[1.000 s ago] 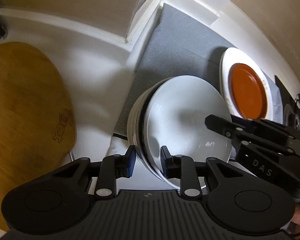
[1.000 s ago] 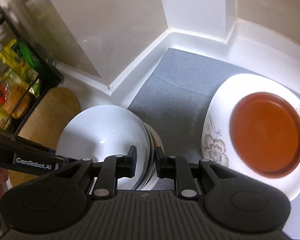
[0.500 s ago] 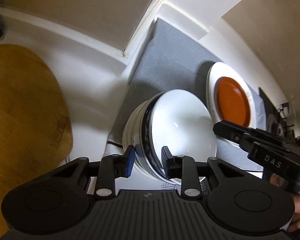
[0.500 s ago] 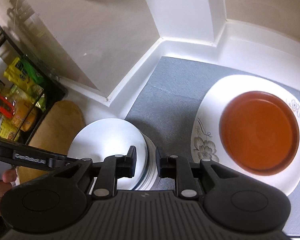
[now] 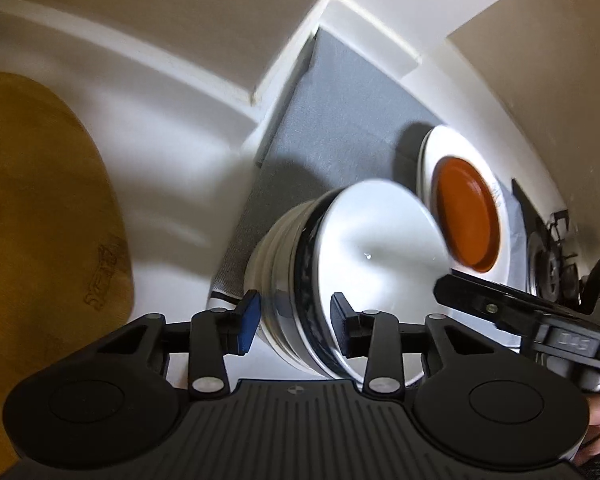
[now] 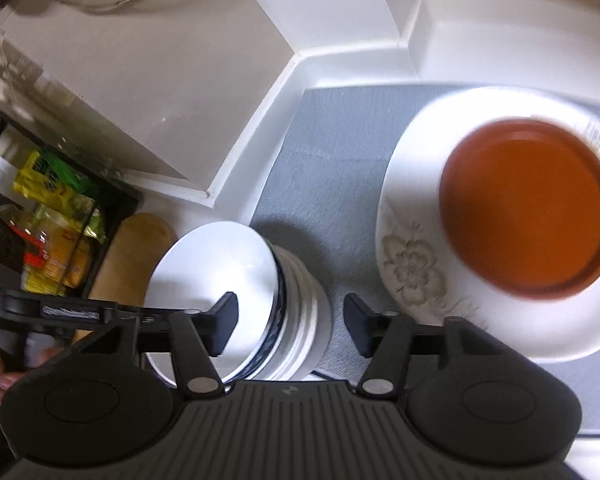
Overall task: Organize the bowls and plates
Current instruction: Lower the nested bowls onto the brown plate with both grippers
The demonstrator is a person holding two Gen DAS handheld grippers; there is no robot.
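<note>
In a white-walled corner, a grey mat [image 6: 324, 148] covers the white counter [image 5: 172, 184] beside a wooden board [image 5: 40, 216], and on the mat's edge stands the bowl stack [image 5: 332, 268], near an orange plate [image 6: 528, 208] on a flowered plate [image 6: 412, 276], with both the left gripper [image 5: 294, 322] and right gripper [image 6: 292, 324] opening astride its rim, pads clear.

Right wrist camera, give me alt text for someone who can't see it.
The right gripper, jaws opening, straddles the rim of a stack of white bowls on a grey mat. Right of it, an orange plate sits on a flowered white plate.
</note>
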